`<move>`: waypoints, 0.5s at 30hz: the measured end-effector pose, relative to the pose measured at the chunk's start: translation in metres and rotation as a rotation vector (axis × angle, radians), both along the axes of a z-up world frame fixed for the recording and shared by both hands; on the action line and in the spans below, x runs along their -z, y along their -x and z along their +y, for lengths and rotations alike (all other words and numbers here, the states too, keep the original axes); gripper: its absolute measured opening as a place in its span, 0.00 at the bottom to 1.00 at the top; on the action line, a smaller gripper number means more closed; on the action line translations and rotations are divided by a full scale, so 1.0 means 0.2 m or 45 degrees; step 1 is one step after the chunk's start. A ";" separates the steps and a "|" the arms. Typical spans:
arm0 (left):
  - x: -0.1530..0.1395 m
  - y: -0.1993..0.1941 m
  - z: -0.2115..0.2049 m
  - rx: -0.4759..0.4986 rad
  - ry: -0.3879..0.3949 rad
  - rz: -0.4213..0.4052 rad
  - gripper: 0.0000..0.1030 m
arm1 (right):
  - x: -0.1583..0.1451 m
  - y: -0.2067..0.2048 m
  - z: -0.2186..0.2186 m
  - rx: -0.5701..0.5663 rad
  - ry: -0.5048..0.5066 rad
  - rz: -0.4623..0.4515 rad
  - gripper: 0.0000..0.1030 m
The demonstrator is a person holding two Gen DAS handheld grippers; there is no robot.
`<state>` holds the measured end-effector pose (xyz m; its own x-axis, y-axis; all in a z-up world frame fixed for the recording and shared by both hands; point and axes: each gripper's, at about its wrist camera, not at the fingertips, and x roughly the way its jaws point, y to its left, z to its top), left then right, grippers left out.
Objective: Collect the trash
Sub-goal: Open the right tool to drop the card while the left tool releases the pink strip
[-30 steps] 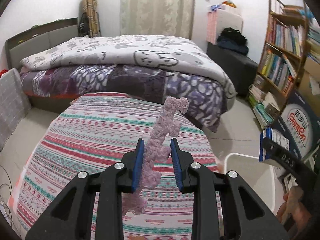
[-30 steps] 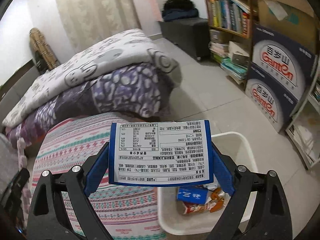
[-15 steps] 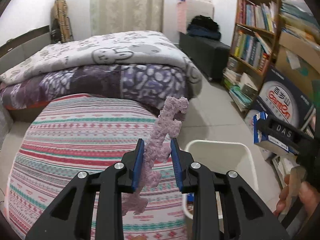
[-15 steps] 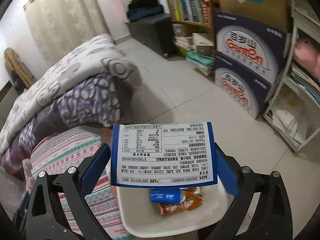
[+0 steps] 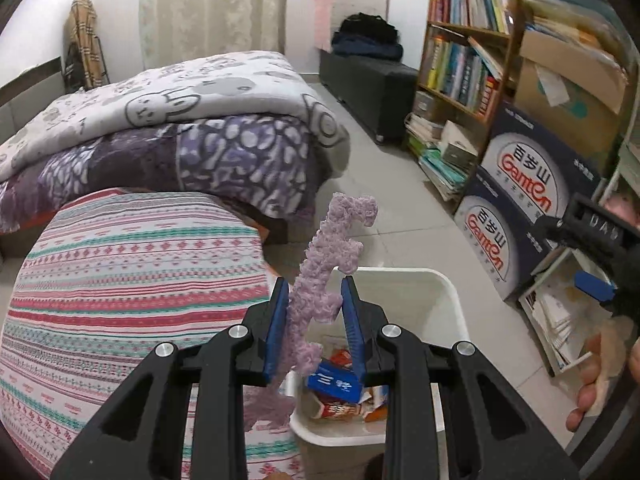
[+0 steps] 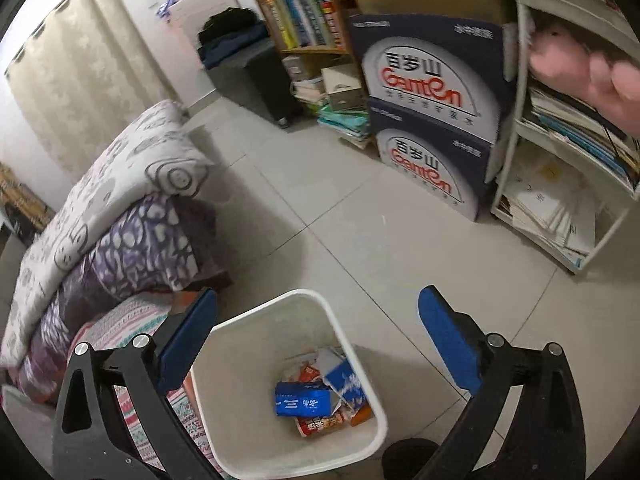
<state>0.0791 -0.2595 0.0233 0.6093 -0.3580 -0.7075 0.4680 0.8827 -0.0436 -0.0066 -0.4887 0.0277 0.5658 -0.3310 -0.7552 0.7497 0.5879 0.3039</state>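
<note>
My left gripper (image 5: 314, 292) is shut on a fuzzy purple strip (image 5: 332, 240) that sticks up past the fingertips and hangs down behind them. It hovers over the near left rim of the white bin (image 5: 452, 292). My right gripper (image 6: 318, 296) stands wide open above the same bin (image 6: 256, 320), with nothing between its pads. Inside the bin lie a blue-and-white carton (image 6: 346, 384), a blue pack (image 6: 302, 400) and red wrappers. One blue pad (image 5: 592, 284) of the right gripper shows at the right edge of the left wrist view.
A striped round cushion (image 5: 132, 280) touches the bin's left side, and a bed with piled blankets (image 5: 180, 120) lies behind it. Stacked Ganten boxes (image 6: 432, 92), a bookshelf (image 5: 460, 60) and a white shelf unit (image 6: 560, 200) line the right. Tiled floor (image 6: 340, 200) lies between them.
The blue-and-white carton has left the right gripper's jaws and now lies in the bin. Both grippers swung right over the bin, and the left still grips the purple strip.
</note>
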 end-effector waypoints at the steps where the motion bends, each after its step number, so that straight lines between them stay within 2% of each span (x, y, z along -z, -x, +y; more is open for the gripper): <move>1: 0.01 0.01 -0.03 0.012 -0.006 0.001 0.27 | 0.00 0.02 -0.02 0.014 -0.011 -0.004 0.93; 10: 0.09 0.09 -0.22 0.124 -0.048 0.009 0.28 | 0.01 0.14 -0.15 0.088 -0.055 -0.026 0.93; 12: 0.11 0.09 -0.24 0.142 -0.053 0.020 0.38 | 0.01 0.15 -0.16 0.095 -0.058 -0.028 0.93; 14: 0.13 0.09 -0.25 0.149 -0.043 0.034 0.52 | 0.01 0.15 -0.16 0.096 -0.057 -0.027 0.93; 15: 0.13 0.09 -0.25 0.149 -0.035 0.041 0.54 | 0.01 0.16 -0.16 0.096 -0.055 -0.027 0.93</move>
